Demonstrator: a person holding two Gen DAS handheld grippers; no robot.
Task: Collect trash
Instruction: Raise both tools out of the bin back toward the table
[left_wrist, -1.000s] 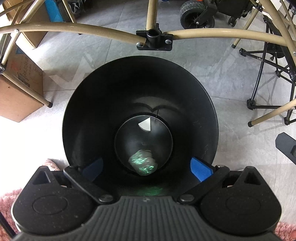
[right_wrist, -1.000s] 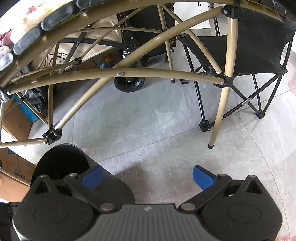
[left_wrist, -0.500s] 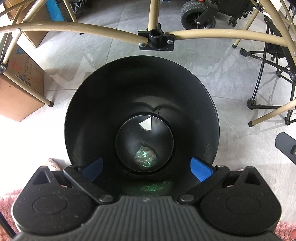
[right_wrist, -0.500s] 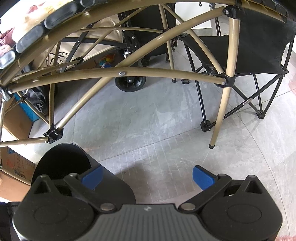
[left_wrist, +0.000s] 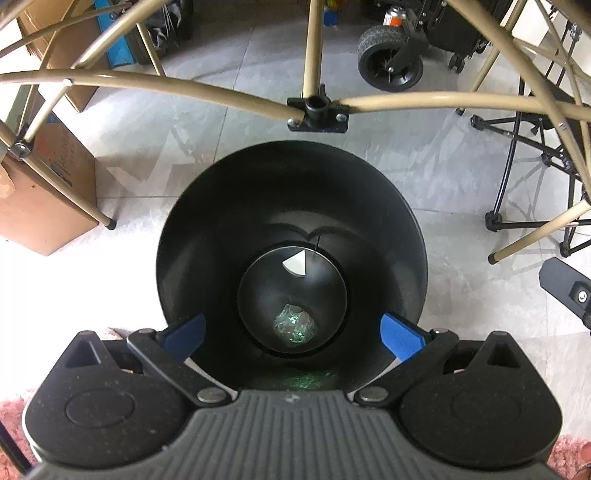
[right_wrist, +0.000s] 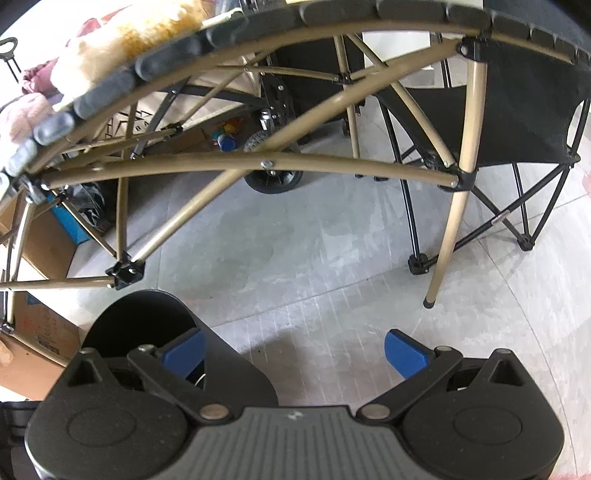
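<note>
A round black trash bin (left_wrist: 207, 221) stands on the grey tiled floor, seen from straight above in the left wrist view. At its bottom lies a crumpled green-tinted clear wrapper (left_wrist: 294, 325), with a white scrap (left_wrist: 295, 263) farther back. My left gripper (left_wrist: 291, 336) hangs open over the bin's near rim, nothing between its blue pads (left_wrist: 400, 338). In the right wrist view the same bin (right_wrist: 140, 321) shows at lower left. My right gripper (right_wrist: 293, 350) is open and empty over bare floor, its left blue pad (right_wrist: 184, 350) at the bin's edge.
Tan metal table legs and cross bars (left_wrist: 317, 99) span above and behind the bin. A cardboard box (left_wrist: 33, 192) sits left, a wheeled cart (left_wrist: 391, 68) behind, a black folding chair (right_wrist: 517, 110) right. Pink rug (left_wrist: 11, 417) edges the near floor.
The green wrapper has dropped from mid-bin to the bin's bottom and settled there. My left gripper has risen slightly and stays open. The right gripper has tilted upward a little.
</note>
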